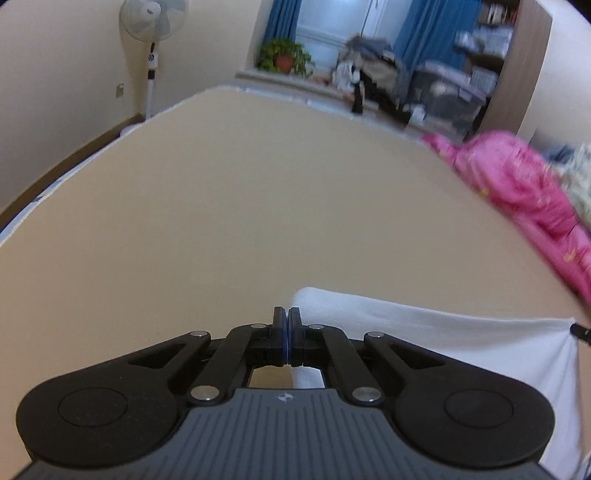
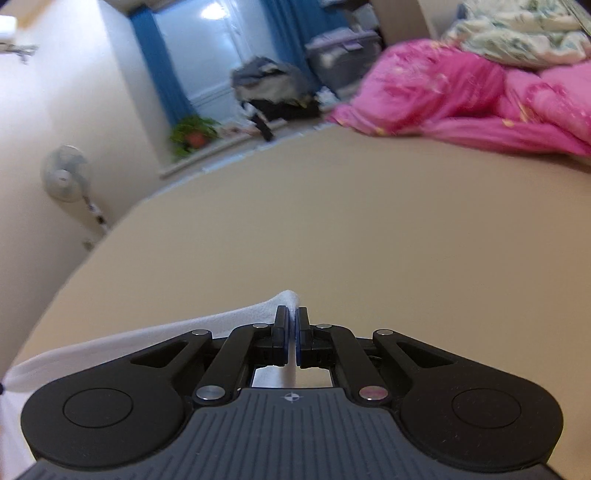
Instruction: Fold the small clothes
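Tan bed surface [image 1: 221, 206] with pink quilt [image 1: 517, 184] bunched at far right, white garment [image 1: 424, 332] stretched low between both claws, right gripper [image 2: 293, 325] clamped on one corner, left gripper [image 1: 287, 325] pinched together at the opposite edge, cloth between pads unclear.

Cloth [image 1: 424, 343] on bed [image 1: 221, 221]; quilt [image 1: 517, 184] heaped right; fan [image 1: 153, 22] probably behind-left.

Tan bed [image 1: 221, 192]; beyond its far edge: window [image 1: 332, 22], blue curtains [image 1: 424, 33], potted plant [image 1: 284, 57]; pedestal fan [image 1: 153, 22] far-left; pink quilt [image 1: 517, 184] right.
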Demonstrator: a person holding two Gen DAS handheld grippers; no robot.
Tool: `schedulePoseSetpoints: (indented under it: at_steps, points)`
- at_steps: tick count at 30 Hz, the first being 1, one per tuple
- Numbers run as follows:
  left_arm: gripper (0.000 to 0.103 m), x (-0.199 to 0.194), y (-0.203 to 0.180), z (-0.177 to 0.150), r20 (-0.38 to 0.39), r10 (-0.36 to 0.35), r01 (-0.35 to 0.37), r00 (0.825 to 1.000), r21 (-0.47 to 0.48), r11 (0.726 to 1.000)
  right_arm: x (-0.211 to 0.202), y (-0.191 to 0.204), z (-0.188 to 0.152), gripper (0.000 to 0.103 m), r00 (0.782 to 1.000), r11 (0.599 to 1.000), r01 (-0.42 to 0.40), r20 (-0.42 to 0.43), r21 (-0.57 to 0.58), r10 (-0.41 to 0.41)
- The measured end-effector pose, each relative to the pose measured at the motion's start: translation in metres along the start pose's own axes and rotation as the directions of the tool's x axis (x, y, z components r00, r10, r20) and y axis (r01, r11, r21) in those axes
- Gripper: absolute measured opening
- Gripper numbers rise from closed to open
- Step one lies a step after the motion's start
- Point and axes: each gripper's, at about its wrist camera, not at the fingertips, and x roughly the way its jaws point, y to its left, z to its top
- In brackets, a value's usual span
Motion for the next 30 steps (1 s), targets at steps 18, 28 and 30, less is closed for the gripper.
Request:
schedulePoseSetpoints:
  at_steps: [18, 28, 30]
  points:
    - [0.023, -0.056, 0.001, -0.062, -0.332, -0.141, 0.129, 0.933, -0.059, 0.99, -0.076, 0.0, -0.058, 0.035, 0.919, 1.0, 0.014, -0.395, 0.018, -0.006]
    - [0.003, -0.07, -0.007, -0.104, -0.401, -0.063, 0.094, 0.914, 0.059, 0.994, -0.112, -0.022, -0.088, 0.018, 0.891, 0.999, 0.036, -0.452, -0.021, -0.042]
    - [0.003, -0.085, -0.007, -0.109, -0.356, -0.069, 0.097, 0.932, 0.062, 0.993, -0.121, -0.022, -0.089, 0.003, 0.901, 1.0, 0.024, -0.434, 0.007, -0.018]
